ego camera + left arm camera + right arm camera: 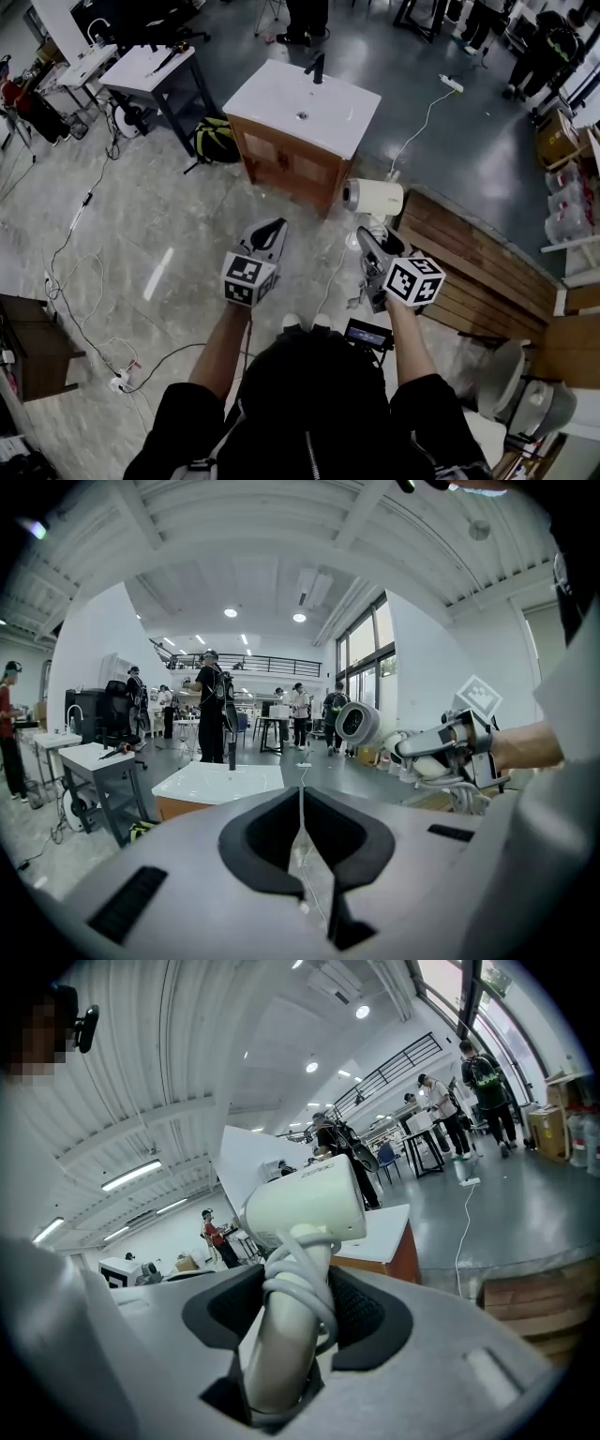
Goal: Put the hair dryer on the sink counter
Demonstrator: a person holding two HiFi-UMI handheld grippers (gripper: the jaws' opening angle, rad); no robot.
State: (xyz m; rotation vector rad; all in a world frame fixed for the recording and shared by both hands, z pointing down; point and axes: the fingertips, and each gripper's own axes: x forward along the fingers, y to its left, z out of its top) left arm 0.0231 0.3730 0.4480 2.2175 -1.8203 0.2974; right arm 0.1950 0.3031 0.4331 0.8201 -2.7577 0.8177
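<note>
the right gripper (373,242) is clamped on the handle of the hair dryer (372,198), held in the air well short of the sink counter (281,98); the left gripper (270,232) is pressed together on nothing. the top-heavy dryer could swivel, as the cord (300,1279) lies wound inside the grip, which only the right gripper view shows; only the head view shows the gap to the counter

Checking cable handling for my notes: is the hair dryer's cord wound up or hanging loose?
Wound up: the right gripper view shows the cord coiled round the hair dryer handle, clamped in the right gripper.
</note>
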